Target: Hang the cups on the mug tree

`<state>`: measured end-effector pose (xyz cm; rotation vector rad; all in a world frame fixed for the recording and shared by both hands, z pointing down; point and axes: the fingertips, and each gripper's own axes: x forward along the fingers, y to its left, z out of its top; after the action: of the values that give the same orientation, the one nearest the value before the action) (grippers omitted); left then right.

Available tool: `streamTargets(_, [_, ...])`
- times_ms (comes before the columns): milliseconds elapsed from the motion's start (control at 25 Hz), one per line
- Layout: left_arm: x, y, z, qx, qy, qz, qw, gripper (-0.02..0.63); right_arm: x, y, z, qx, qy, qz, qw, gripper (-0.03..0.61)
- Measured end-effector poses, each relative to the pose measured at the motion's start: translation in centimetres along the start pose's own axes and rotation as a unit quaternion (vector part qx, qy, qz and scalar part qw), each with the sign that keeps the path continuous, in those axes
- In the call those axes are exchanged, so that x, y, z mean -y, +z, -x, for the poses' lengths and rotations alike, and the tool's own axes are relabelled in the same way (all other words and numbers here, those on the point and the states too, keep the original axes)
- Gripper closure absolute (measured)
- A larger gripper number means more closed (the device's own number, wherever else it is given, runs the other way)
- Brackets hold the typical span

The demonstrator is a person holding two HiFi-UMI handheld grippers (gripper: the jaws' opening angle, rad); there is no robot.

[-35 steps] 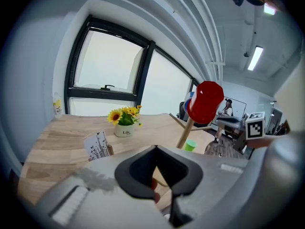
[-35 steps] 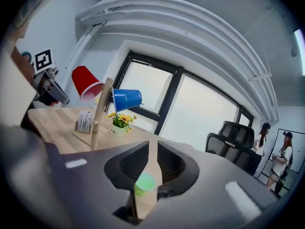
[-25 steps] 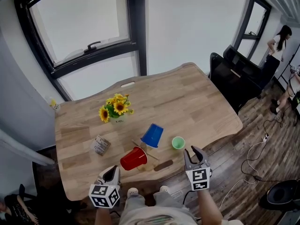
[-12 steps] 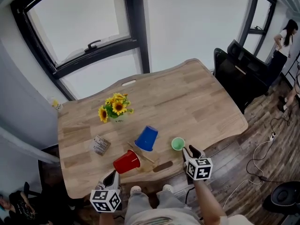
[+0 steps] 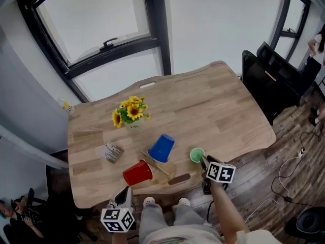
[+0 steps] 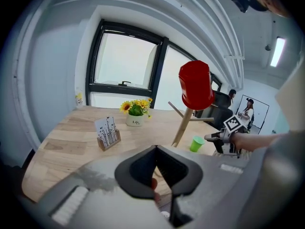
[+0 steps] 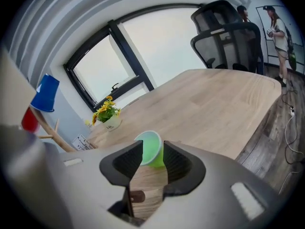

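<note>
Big dark-framed window [image 5: 111, 44] along the back wall, and under it a light wooden table [image 5: 223, 105] with a wavy edge and visible grain. Black mesh office chair [image 5: 269, 70] off to one side, dark plank floor [image 5: 284, 151] below.

Funny thing about the head view: the mug tree [image 5: 158, 168] gets squashed flat, so the red cup [image 5: 137, 173] and blue cup [image 5: 162, 148] look like they're lying on the table. The left gripper view sorts that out: the tree is plain pale wooden sticks, and the red one sits upside down on top of a slanted stick, way above the tabletop. The right gripper view shows the blue one hung the same way on another stick.

Green cup [image 5: 197, 155] isn't hung, it's standing on the table near the front edge, small, smooth and tapered like the others.

Right gripper [image 7: 152, 148]: jaws have just been opening and stand well apart, with the green cup sitting right at the tips in the gap. Pads don't look pressed on it. From the left gripper view you can see it side-on, right beside that cup.

Left gripper [image 6: 156, 148]: black jaws meet in a point, nothing in them, hanging low at the near edge.

Smaller bits: sunflowers [image 5: 131, 112] in a little white pot, and a small wooden card holder [image 6: 107, 133] with patterned cards.
</note>
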<state>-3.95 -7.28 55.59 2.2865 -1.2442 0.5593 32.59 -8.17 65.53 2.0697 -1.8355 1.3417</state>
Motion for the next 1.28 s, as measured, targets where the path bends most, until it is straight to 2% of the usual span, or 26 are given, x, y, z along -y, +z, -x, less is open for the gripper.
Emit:
streamTargets(120, [0.2, -0.8, -0.1, -0.006, 0.0, 0.004, 1.0, 0.615, -0.1, 0.5, -0.1, 0.005, -0.006, 0.033, 0.999, 0.437])
streamTargets(240, [0.5, -1.1, -0.3, -0.008, 0.0, 0.006, 1.0, 0.615, -0.9, 0.9, 0.1, 0.015, -0.007, 0.104, 0.994, 0.437])
streamTargets(320, [0.7, -1.1, -0.4, -0.007, -0.002, 0.006, 1.0, 0.615, -2.3, 1.0, 0.4, 0.022, 0.01, 0.165, 0.986, 0.437])
streamTargets(400, [0.9, -1.1, -0.5, -0.006, -0.004, 0.005, 1.0, 0.615, -4.1, 0.6, 0.5, 0.018, 0.03, 0.24, 0.97, 0.437])
streamTargets(560, [1.4, -1.3, -0.5, -0.006, -0.007, 0.007, 0.9999, 0.615, -6.0, -1.6, 0.0, -0.031, 0.044, 0.365, 0.929, 0.435])
streamTargets(760, [1.6, -2.0, -0.4, -0.006, -0.008, 0.012, 0.9999, 0.615, -6.4, -3.0, -0.9, -0.065, 0.036, 0.457, 0.886, 0.431])
streamTargets(1000, [1.7, -2.8, -0.2, -0.006, -0.006, 0.018, 0.9998, 0.615, -5.7, -4.1, -2.2, -0.105, 0.019, 0.549, 0.829, 0.431])
streamTargets(1120, [1.9, -3.1, -0.2, -0.008, -0.008, 0.018, 0.9998, 0.615, -5.2, -4.4, -2.7, -0.118, 0.009, 0.569, 0.813, 0.447])
streamTargets(1280, [2.1, -3.1, -0.3, -0.006, -0.011, 0.016, 0.9998, 0.615, -4.9, -4.8, -3.1, -0.126, 0.006, 0.577, 0.807, 0.483])
